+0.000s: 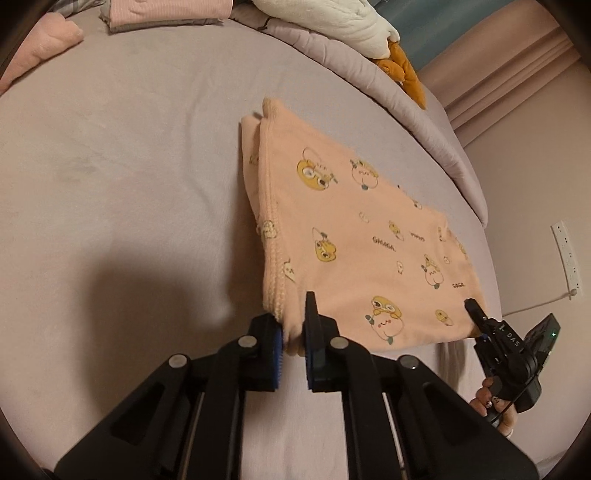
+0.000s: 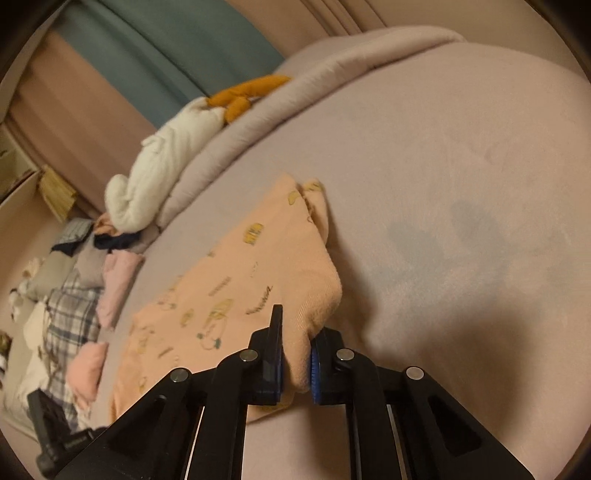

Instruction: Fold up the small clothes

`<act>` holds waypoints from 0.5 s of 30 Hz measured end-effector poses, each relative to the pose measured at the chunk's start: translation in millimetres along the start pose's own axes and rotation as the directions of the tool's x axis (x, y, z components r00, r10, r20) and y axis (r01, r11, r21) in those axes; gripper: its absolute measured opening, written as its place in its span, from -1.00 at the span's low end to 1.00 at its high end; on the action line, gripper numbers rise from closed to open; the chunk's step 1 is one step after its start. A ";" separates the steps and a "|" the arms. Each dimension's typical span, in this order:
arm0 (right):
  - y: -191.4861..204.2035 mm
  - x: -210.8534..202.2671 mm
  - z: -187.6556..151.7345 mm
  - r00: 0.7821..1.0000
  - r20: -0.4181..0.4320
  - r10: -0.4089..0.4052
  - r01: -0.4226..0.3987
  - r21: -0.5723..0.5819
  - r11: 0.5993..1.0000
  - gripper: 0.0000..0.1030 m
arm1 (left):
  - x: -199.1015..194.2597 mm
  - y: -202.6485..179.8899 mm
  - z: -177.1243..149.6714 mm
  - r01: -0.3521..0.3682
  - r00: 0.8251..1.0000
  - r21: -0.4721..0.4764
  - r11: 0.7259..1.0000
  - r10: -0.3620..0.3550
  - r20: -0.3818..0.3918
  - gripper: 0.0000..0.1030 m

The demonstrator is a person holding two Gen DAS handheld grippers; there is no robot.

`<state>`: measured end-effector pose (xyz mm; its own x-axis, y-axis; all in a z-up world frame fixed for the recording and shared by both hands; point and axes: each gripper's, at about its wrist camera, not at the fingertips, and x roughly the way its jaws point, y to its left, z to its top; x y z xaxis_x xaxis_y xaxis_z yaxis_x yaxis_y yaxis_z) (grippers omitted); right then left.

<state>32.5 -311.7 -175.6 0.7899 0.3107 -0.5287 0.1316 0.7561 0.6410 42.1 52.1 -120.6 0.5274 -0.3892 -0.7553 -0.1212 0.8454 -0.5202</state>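
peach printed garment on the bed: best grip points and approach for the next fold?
Grip the peach garment at its two near corners, coming in low from the near edge. Left gripper and right gripper already pinch those corners, where the layered fabric bunches.

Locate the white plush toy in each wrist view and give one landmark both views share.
Left wrist: white plush toy at the top edge, right of centre, on the folded quilt.
Right wrist: upper left, beside the quilt.
Shared landmark: its orange feet.

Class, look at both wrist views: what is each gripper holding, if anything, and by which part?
Both hold the peach cartoon-print garment by its near edge: the left gripper pinches the near-left corner, the right gripper the near-right corner.
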 end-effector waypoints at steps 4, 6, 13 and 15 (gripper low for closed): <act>4.6 -23.9 -6.2 0.999 0.021 -0.027 0.028 -0.044 0.999 -0.76 | -13.0 -4.7 -14.5 0.026 1.000 0.011 1.000 -0.026 -0.012 -0.84; 7.5 -32.5 -8.2 0.998 0.032 -0.045 0.047 -0.066 0.997 -0.76 | -17.3 -4.9 -23.8 0.025 0.999 0.018 1.000 -0.025 -0.029 -0.84; 32.7 -43.4 -6.2 0.995 0.056 -0.083 0.092 -0.197 0.976 -0.76 | -8.5 -2.8 -41.7 -0.022 0.998 0.053 0.998 0.025 -0.060 -0.81; 45.7 -40.4 -3.9 0.995 0.060 -0.074 0.086 -0.245 0.966 -0.76 | -5.1 0.4 -41.0 -0.022 0.997 0.040 0.999 0.024 -0.069 -0.80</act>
<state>4.3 -287.4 -127.1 0.8126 0.2188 -0.5401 0.0486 0.8982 0.4370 4.9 39.5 -133.3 0.4649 -0.3929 -0.7934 -0.0990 0.8674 -0.4876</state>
